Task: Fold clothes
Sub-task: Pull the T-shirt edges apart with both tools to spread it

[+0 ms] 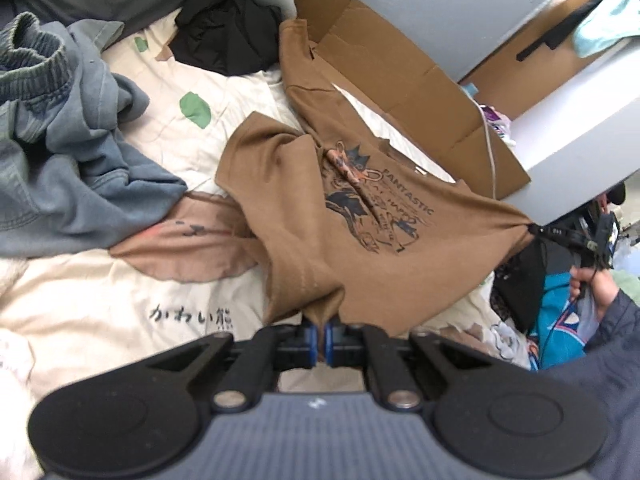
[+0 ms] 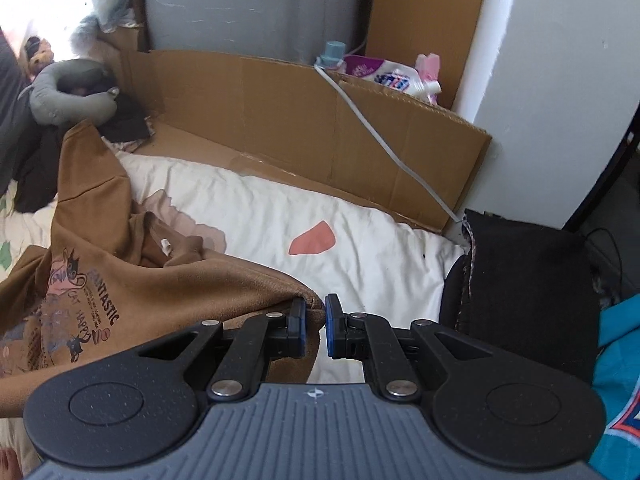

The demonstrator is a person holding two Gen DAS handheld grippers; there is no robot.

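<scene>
Folding was hardly begun: brown T-shirt [image 1: 304,216] was held crumpled over the bed [image 2: 360,232], pinched by the left tool [image 1: 320,338] and the right tool [image 2: 316,330], both closed on its edge.

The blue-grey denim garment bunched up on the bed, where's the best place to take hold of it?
Grip the denim garment at its gathered elastic waistband, coming from above. That ribbed edge stands up as a thick ridge clear of the bedcover, while the rest lies crumpled. Both tongs are shut on the brown T-shirt, so that likely comes first.

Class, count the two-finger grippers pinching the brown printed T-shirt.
2. The left gripper pinches the brown printed T-shirt at its near edge; the right gripper pinches the edge at the shirt's far right.
</scene>
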